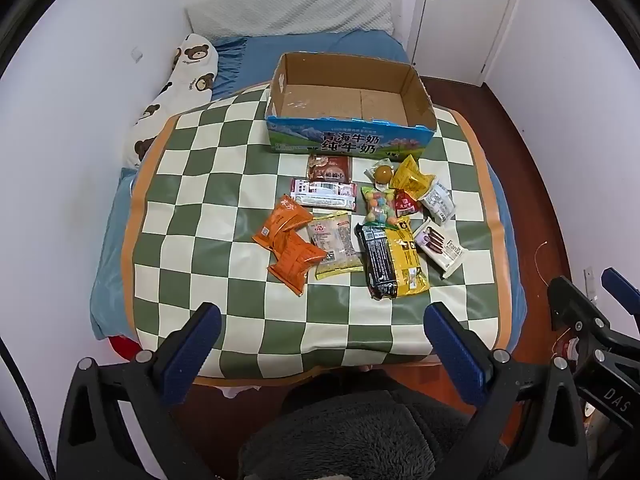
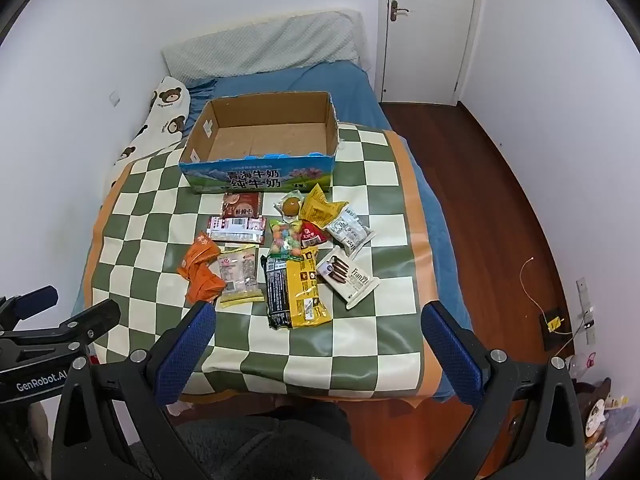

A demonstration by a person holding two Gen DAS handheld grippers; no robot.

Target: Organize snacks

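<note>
Starting well here means choosing one loose packet at the edge of the heap, I'd judge, rather than diving into the overlapped middle. Both tools hang above the near edge of the green-and-cream checked mat [image 1: 208, 184] that covers the bed, and neither holds anything: the left gripper [image 1: 322, 334] has its blue-padded jaws spread wide, and the right gripper [image 2: 316, 332] stands just as open.

An open, empty cardboard milk carton box with a blue printed front [image 1: 348, 136] sits at the far side of the mat, upper middle of both views, and looks like the place to fill. The snacks lie just in front of it, in the centre of each frame.

On the left of the pile, two crinkled orange foil packets [image 1: 290, 246] overlap each other and lie clear of the rest, an easy first pick for the left tool. On the right, the white wafer packet with brown sticks pictured on it [image 2: 348, 276] lies apart and tilted, fair game for the right tool.

The long black packet [image 1: 380, 260] and the yellow packet beside it [image 1: 408, 260] touch side by side, so pinching one across its narrow width should avoid dragging its neighbour. A clear bag of coloured sweets [image 2: 285, 240] is soft and lumpy; it probably needs a pinch at its sealed end.
</note>
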